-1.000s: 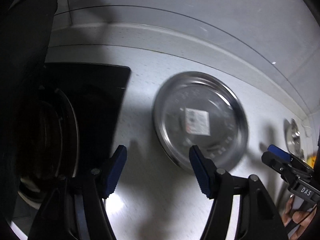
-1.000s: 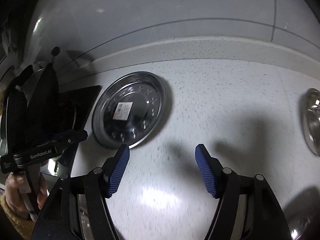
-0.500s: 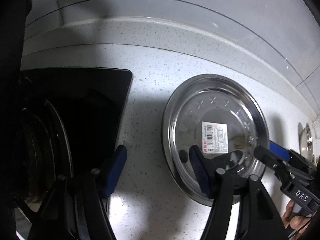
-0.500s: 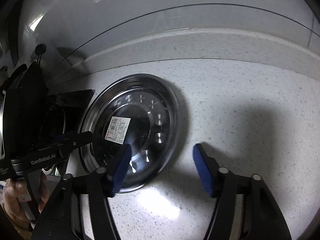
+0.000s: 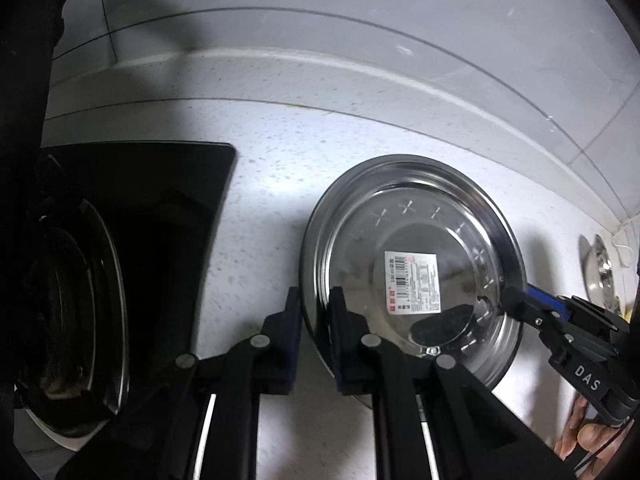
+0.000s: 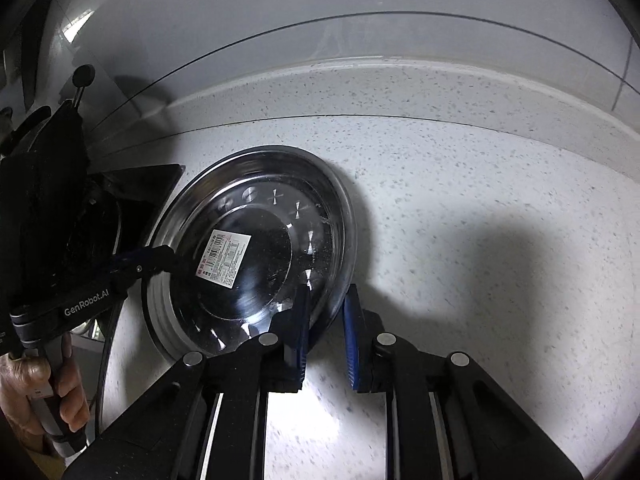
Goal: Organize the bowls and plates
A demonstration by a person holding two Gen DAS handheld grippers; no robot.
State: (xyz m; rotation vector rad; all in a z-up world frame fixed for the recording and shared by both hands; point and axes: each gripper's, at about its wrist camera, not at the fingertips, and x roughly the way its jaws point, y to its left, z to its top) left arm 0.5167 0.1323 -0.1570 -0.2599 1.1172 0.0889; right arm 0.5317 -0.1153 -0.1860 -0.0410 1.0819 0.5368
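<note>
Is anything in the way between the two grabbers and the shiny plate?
No. The left gripper and right gripper have just closed on opposite edges of the steel plate, its rim between their pads. Nothing visible sits between.

A steel plate (image 6: 256,248) with a barcode sticker (image 6: 225,255) lies on the speckled tabletop (image 6: 460,208). The right hand-held gripper (image 6: 325,316) has just closed its blue pads on the plate's near rim. The left hand-held gripper (image 6: 166,256), held by a hand (image 6: 36,388), clamps the opposite rim beside a black hob (image 6: 136,184).
</note>
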